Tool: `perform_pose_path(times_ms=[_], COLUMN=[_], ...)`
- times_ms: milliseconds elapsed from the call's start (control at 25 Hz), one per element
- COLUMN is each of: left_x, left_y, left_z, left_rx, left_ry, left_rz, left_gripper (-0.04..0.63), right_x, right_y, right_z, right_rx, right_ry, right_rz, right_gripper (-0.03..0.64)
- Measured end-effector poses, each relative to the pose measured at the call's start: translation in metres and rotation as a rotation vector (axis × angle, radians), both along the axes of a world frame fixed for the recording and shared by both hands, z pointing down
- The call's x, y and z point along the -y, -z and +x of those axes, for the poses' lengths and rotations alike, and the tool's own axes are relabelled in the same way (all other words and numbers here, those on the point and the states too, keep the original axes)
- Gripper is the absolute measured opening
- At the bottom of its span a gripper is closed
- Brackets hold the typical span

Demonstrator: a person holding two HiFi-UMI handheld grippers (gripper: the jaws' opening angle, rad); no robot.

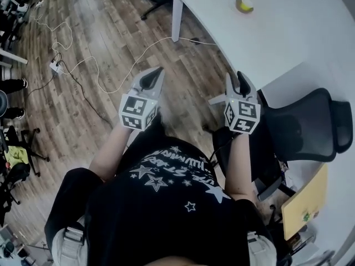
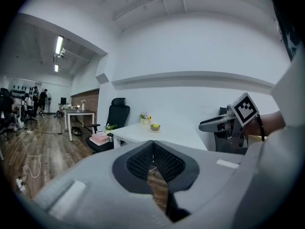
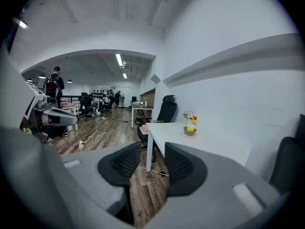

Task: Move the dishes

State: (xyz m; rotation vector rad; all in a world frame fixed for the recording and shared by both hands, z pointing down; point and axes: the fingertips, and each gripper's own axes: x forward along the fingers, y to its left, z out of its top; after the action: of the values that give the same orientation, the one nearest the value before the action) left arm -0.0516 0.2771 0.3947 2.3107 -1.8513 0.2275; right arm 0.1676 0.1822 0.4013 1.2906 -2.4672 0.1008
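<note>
A small bowl on a saucer [image 1: 244, 5] stands on the white table [image 1: 288, 32], far ahead of both grippers; it also shows as the bowl [image 2: 155, 127] and the bowl [image 3: 189, 131]. A little vase of flowers [image 3: 190, 119] stands just behind it. My left gripper [image 1: 156, 74] hangs over the wooden floor, short of the table, with its pads [image 2: 143, 159] touching and nothing between them. My right gripper [image 1: 236, 82] is level with it near the table's edge, its jaws [image 3: 147, 162] apart and empty.
A black office chair [image 1: 310, 126] sits close on my right. Cables and a power strip [image 1: 55, 66] lie on the floor to the left. Another black chair [image 3: 167, 109] stands at the table's far end, with a pink box [image 2: 99, 138] on its seat. People stand far off in the room.
</note>
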Motion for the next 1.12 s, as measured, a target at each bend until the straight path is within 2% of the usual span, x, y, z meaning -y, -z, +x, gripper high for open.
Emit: perform_pose_path(times_ms=[40, 280, 480, 640, 800, 1120], left_x=[0.011, 0.067, 0.098, 0.122, 0.154, 0.247], left_y=[0.001, -0.005, -0.01, -0.011, -0.016, -0.033], left_z=[-0.008, -0.054, -0.078, -0.084, -0.081, -0.081], left_rx=[-0.002, -0.005, -0.008, -0.027, -0.012, 0.023], left_ry=[-0.013, -0.083, -0.137, -0.155, -0.166, -0.167], left_rz=[0.001, -0.021, -0.032, -0.038, -0.042, -0.082], left_gripper=[0.011, 0.011, 0.011, 0.011, 0.011, 0.011], right_x=[0.01, 0.061, 0.083, 0.101, 0.133, 0.243], right_y=[-0.001, -0.01, -0.017, -0.019, -0.023, -0.041], right_z=[-0.006, -0.035, -0.053, -0.053, -0.05, -0.035], right_rx=[-0.004, 0.005, 0.005, -0.013, -0.015, 0.019], right_ry=[-0.009, -0.125, -0.187, -0.211, -0.22, -0.251], right_rz=[-0.013, -0.06, -0.081, -0.092, -0.084, -0.108], right_gripper=[0.168, 0.169, 0.169, 0.169, 0.169, 0.169])
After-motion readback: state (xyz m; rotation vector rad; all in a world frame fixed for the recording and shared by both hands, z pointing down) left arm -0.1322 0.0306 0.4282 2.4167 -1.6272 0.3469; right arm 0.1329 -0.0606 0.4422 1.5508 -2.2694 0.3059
